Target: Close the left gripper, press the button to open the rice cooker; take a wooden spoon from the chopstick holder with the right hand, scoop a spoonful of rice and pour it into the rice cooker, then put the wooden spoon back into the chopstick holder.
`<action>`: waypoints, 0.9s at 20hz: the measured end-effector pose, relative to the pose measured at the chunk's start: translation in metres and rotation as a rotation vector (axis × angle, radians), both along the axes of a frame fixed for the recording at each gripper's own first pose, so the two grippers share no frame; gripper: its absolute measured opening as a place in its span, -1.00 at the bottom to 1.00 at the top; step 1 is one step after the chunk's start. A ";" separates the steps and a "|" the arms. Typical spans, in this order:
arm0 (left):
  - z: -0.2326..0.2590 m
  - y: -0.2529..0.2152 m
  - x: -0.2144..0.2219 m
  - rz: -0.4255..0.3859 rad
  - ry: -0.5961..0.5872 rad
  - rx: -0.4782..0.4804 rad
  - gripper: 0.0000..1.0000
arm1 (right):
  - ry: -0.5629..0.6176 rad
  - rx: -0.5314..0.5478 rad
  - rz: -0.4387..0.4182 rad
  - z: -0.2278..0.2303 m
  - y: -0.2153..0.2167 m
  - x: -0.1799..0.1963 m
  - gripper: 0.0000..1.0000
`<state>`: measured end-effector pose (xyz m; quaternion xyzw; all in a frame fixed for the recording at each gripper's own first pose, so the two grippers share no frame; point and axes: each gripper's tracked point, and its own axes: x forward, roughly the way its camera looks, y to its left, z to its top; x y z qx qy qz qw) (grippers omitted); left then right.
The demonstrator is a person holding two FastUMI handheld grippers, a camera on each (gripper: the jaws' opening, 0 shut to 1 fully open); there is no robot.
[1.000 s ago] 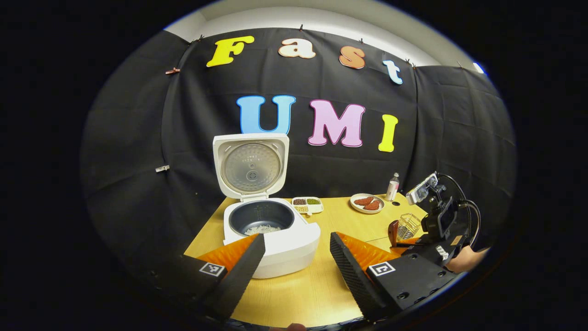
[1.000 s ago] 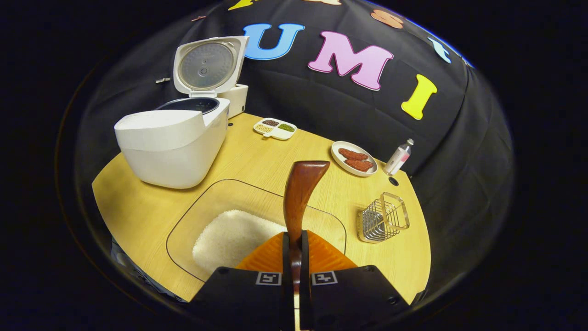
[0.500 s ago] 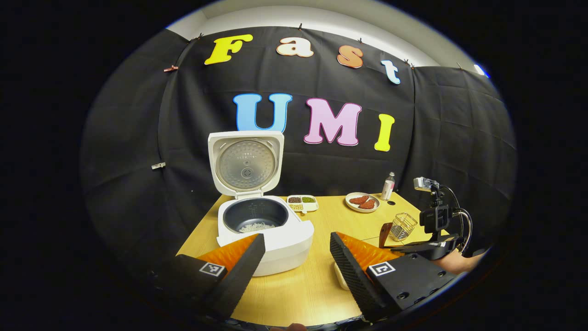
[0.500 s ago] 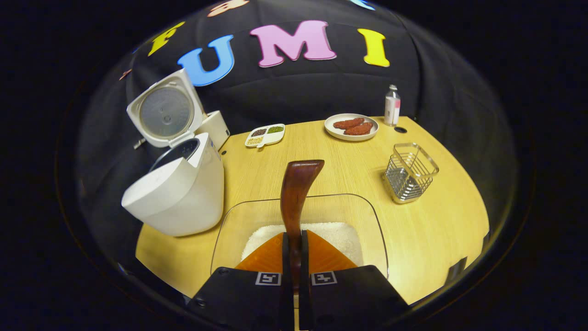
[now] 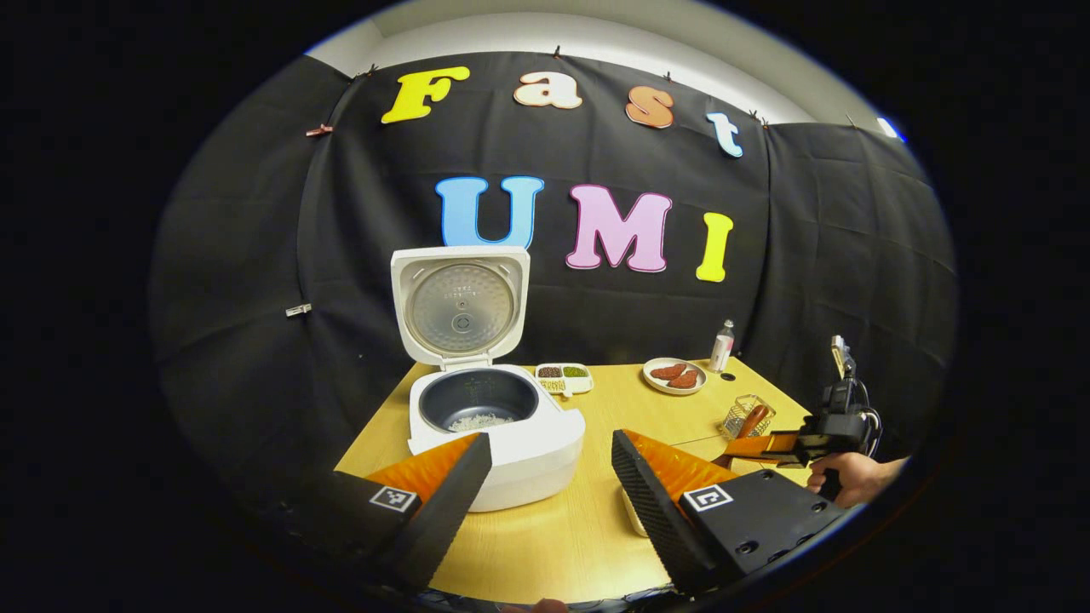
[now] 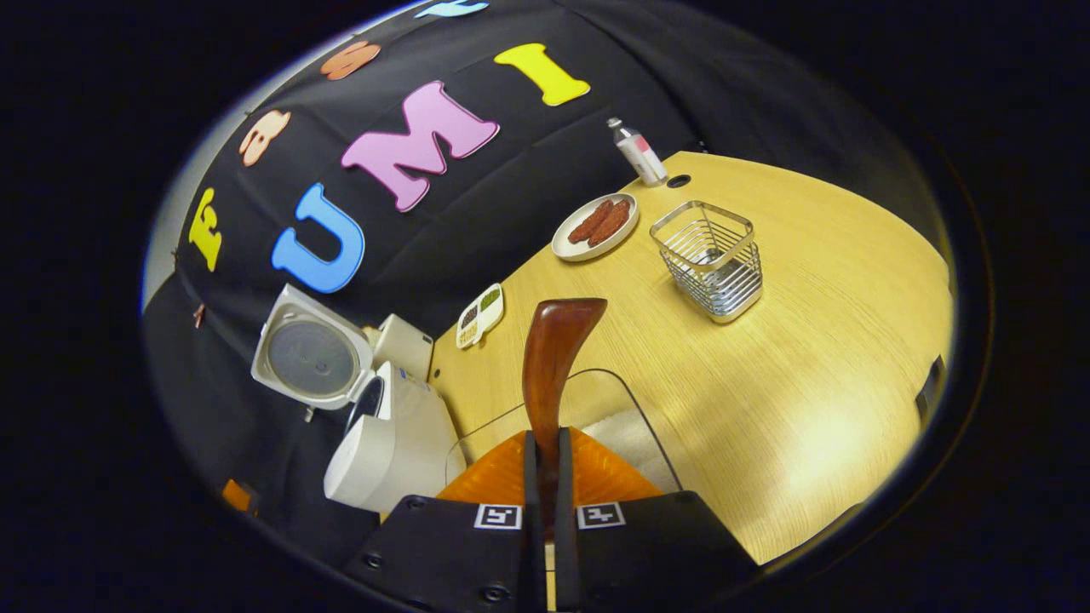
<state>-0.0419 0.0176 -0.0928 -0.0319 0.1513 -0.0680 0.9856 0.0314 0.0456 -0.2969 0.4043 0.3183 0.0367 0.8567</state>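
The white rice cooker (image 5: 511,443) stands open, lid (image 5: 460,305) upright, with a little rice in its dark pot (image 5: 477,407). My left gripper (image 5: 545,487) hangs open in front of it, holding nothing. In the right gripper view, my right gripper (image 6: 545,443) is shut on the handle of the wooden spoon (image 6: 553,353), whose bowl points forward above the clear rice tray (image 6: 617,430). The wire chopstick holder (image 6: 711,255) stands empty ahead and to the right. The left gripper view has the right gripper (image 5: 796,444), in a hand (image 5: 847,477), beside the holder (image 5: 748,415).
On the wooden table (image 6: 809,340) a plate of red pieces (image 6: 596,226), a small bottle (image 6: 637,153) and a divided dish of beans (image 6: 481,311) stand along the back. The cooker (image 6: 383,438) is at the left of the right gripper view.
My right gripper has swung right with the spoon and rolled, so the chopstick holder is now closer ahead and the cooker has slid to the lower left. The left gripper has barely moved.
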 end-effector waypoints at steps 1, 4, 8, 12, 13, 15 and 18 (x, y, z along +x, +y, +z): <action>0.000 0.000 0.000 0.001 -0.001 -0.001 0.95 | -0.003 0.033 -0.023 0.003 -0.007 0.001 -0.82; 0.000 0.001 0.000 0.002 0.001 -0.002 0.95 | -0.002 0.105 -0.054 0.009 -0.018 0.001 -0.82; 0.000 0.000 0.002 0.001 -0.001 -0.004 0.95 | -0.023 0.216 -0.097 0.036 -0.026 0.002 -0.82; -0.003 -0.006 0.001 -0.011 0.005 -0.016 0.95 | -0.066 0.297 -0.123 0.074 -0.023 0.008 -0.82; -0.002 -0.007 0.001 -0.013 0.005 -0.017 0.95 | -0.074 0.308 -0.123 0.084 -0.019 0.010 -0.82; -0.002 -0.008 0.001 -0.017 0.004 -0.021 0.94 | -0.091 0.342 -0.123 0.109 -0.012 0.017 -0.83; -0.004 -0.009 -0.001 -0.021 0.004 -0.027 0.95 | -0.124 0.378 -0.105 0.146 0.011 0.032 -0.82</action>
